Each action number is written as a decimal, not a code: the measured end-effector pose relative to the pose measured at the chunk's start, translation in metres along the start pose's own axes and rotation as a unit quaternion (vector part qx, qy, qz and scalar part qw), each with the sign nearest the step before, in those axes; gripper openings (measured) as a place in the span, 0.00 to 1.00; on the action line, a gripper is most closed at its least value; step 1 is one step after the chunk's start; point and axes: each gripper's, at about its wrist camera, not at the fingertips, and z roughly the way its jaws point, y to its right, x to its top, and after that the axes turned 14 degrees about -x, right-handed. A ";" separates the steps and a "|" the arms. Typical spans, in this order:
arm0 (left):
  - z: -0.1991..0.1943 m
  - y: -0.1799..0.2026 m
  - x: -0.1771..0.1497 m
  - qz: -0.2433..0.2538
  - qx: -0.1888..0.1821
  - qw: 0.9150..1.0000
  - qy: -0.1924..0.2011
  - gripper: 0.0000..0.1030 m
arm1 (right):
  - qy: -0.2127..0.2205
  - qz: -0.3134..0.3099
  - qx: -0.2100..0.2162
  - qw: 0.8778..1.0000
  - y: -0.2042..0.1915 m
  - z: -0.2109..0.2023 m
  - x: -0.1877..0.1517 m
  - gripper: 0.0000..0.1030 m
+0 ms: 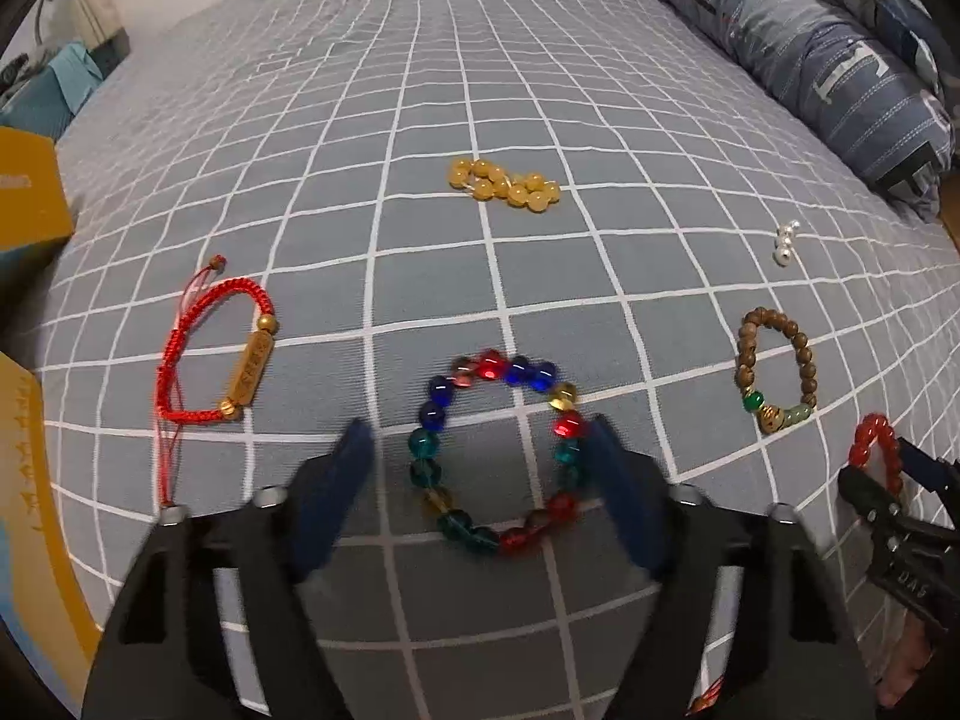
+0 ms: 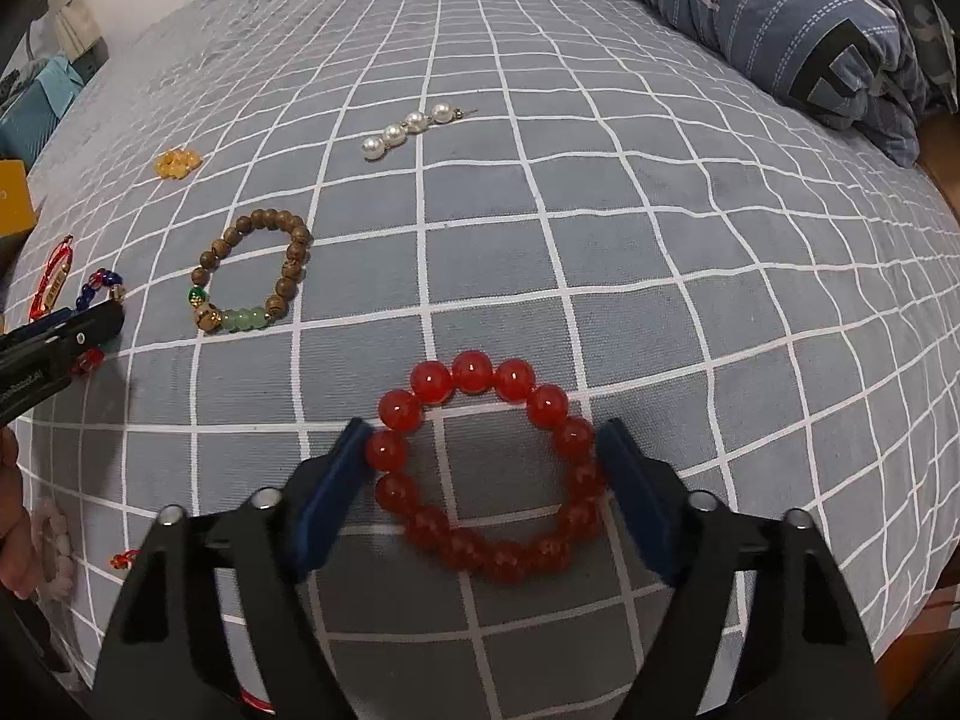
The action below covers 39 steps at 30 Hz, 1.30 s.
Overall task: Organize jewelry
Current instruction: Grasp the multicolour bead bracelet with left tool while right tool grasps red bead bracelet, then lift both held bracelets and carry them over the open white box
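L wrist view: left gripper (image 1: 483, 450) pointed steeply down at the bed (image 1: 420, 120), which had a grey sheet w/ white grid. Blue fingers (image 1: 336, 498) straddled the multicolour glass-bead bracelet (image 1: 495, 450), which lay flat on the sheet. R-side finger touched or nearly touched the ring at its red and teal beads; L-side finger stood apart from the beads, sheet visible between. So not clamped: fingers partway spread around the ring. Red cord bracelet (image 1: 222, 354) w/ gold barrel charm lay to the left. Yellow bead bracelet (image 1: 504, 183) was bunched farther up the bed. Wooden bead bracelet (image 1: 774, 369) w/ green beads lay to the right, pearl strand (image 1: 786, 243) beyond it. At far right edge the right gripper (image 1: 882, 480) sat over the red bead bracelet (image 1: 873, 447). Yellow box (image 1: 30, 192) at left edge; folded blue quilt (image 1: 810, 48) at top right.

R wrist view: right gripper (image 2: 483, 462) also angled down, fingers (image 2: 333, 492) on either side of the red bead bracelet (image 2: 492, 468), flat on the sheet. L-side finger tip touched a bead; R-side finger met the ring's edge. Whether they pressed or only touched: couldn't tell; bracelet not lifted. Wooden bead bracelet (image 2: 252, 273) lay up-left, pearl strand (image 2: 408, 126) farther up, yellow bead bracelet (image 2: 177, 163) far left. Left gripper (image 2: 66, 330) entered at left edge over the multicolour beads (image 2: 99, 285). Part of a hand (image 2: 15, 528) at lower left.
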 end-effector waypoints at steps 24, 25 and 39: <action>-0.021 -0.003 -0.007 0.004 -0.012 1.000 0.018 0.19 | 0.030 0.026 0.011 0.999 -0.005 -0.016 -0.001 0.12; -0.022 -0.002 -0.007 0.005 -0.013 1.000 0.019 0.19 | 0.031 0.025 0.010 0.999 -0.005 -0.016 -0.001 0.12; -0.038 0.005 -0.008 0.017 -0.021 0.999 0.045 0.03 | 0.075 0.039 0.022 0.996 0.002 -0.035 -0.001 0.12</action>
